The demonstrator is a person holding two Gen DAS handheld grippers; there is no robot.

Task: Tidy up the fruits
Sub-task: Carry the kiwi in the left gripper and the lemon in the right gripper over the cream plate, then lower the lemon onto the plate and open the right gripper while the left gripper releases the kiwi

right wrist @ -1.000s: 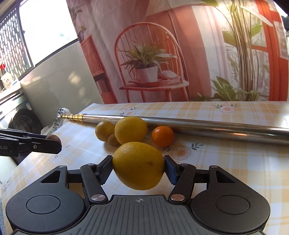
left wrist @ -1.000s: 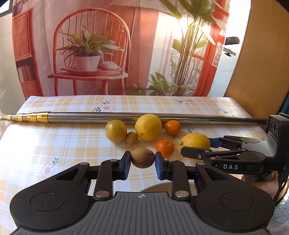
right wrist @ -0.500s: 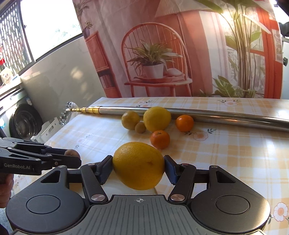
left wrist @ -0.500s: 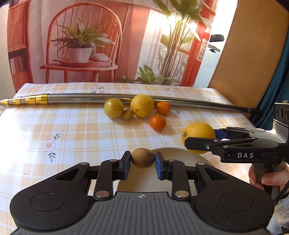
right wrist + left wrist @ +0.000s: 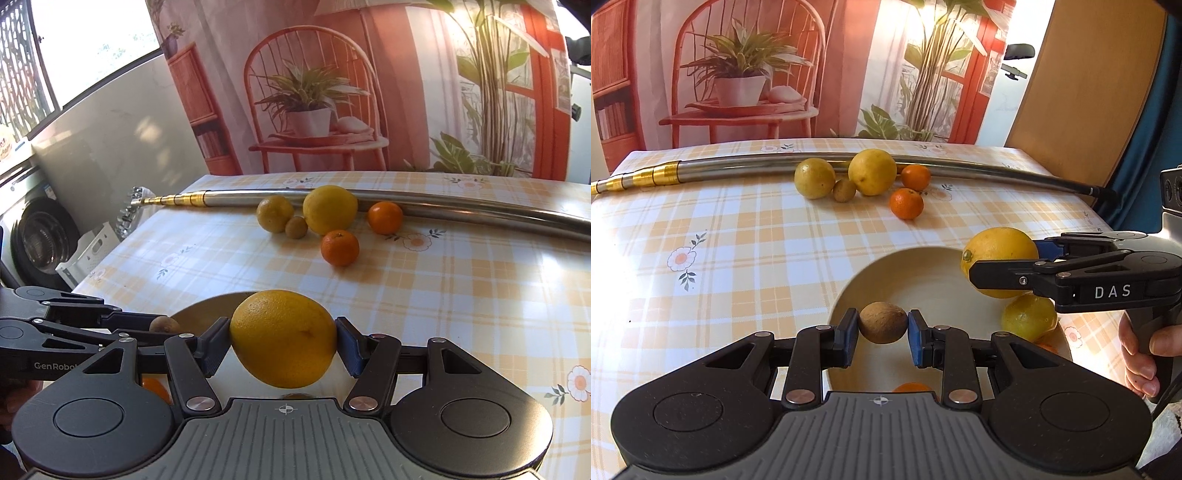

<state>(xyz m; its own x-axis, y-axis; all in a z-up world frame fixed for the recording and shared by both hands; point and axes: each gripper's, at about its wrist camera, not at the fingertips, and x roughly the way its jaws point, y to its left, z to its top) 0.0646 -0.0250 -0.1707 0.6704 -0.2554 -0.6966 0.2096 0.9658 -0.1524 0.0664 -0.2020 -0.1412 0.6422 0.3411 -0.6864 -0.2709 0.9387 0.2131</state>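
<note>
My left gripper [image 5: 882, 328] is shut on a brown kiwi [image 5: 882, 322] and hangs over the cream bowl [image 5: 916, 266]. My right gripper [image 5: 283, 339] is shut on a big yellow-orange citrus [image 5: 283, 338], seen from the side as the citrus [image 5: 997, 254] over the bowl's right rim. A yellow lemon [image 5: 1028, 320] and an orange fruit [image 5: 911, 387] lie in the bowl. On the checked cloth near the pole lie two lemons [image 5: 814, 178] [image 5: 872, 171], a small kiwi [image 5: 844, 190] and two tangerines [image 5: 906, 203] [image 5: 915, 177].
A long metal pole [image 5: 960, 166] with a gold end lies across the back of the table [image 5: 738, 251]. A hand [image 5: 1141, 354] holds the right gripper's handle. A washing machine [image 5: 40, 240] and a white crate [image 5: 88, 254] stand past the table's left edge.
Both grippers pulled back toward the near edge with their fruit. The bowl has come fully into view beneath them, with a lemon and an orange fruit in it.
</note>
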